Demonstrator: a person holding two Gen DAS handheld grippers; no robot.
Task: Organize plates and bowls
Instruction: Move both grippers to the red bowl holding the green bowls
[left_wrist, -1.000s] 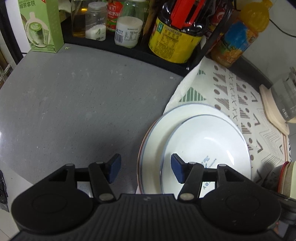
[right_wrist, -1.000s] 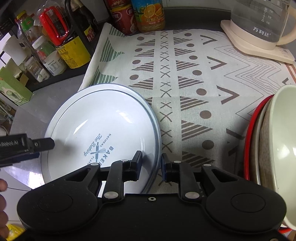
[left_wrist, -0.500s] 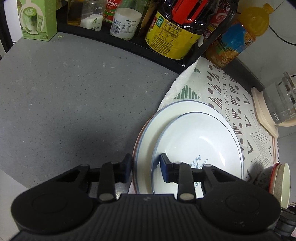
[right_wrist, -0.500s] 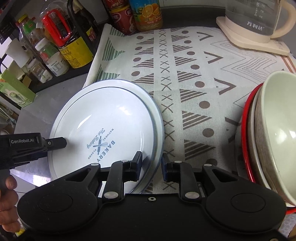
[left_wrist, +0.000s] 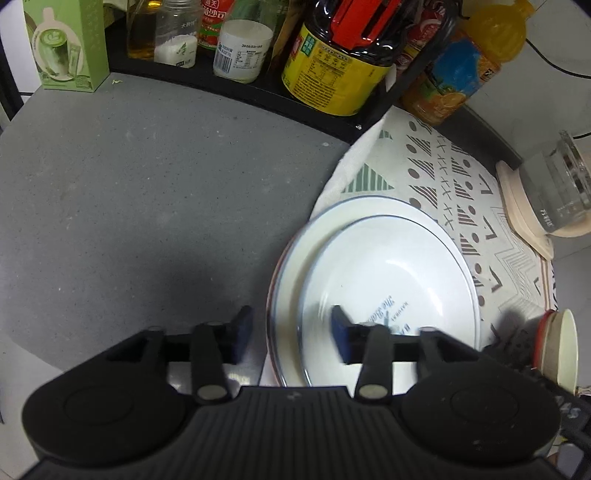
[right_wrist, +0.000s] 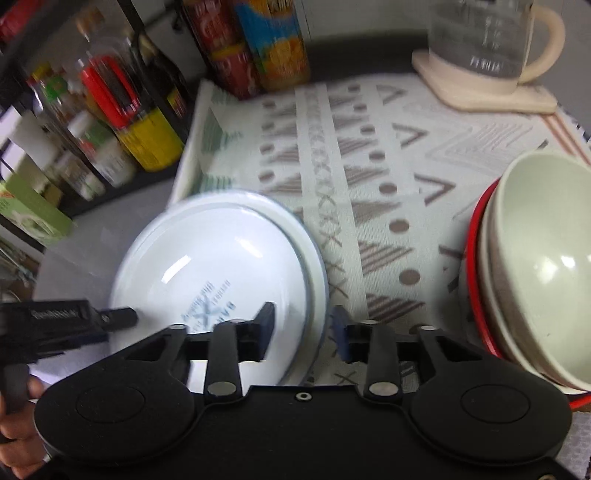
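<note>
Speckled grey stone countertop (left_wrist: 155, 206) | black metal shelf rack (left_wrist: 236, 83) of bottles and jars along its back edge | white cloth mat with grey geometric print (right_wrist: 369, 155) on right | pale wall (left_wrist: 554, 40) behind

The left gripper (left_wrist: 290, 334) fills the lower part of its wrist view: a black plastic body with a ribbed top panel, two round domed housings at the lower corners, and two black link arms, each pinned by a silver round screw. Its jaws end in dark blue pads.

The right gripper (right_wrist: 303, 332) has the same black build, with a smooth top panel and a small silver screw at its centre edge. At the lower left of that view, bare skin of the person's left hand (right_wrist: 16, 439) shows, wrapped around a black handle bearing blurred white lettering.
</note>
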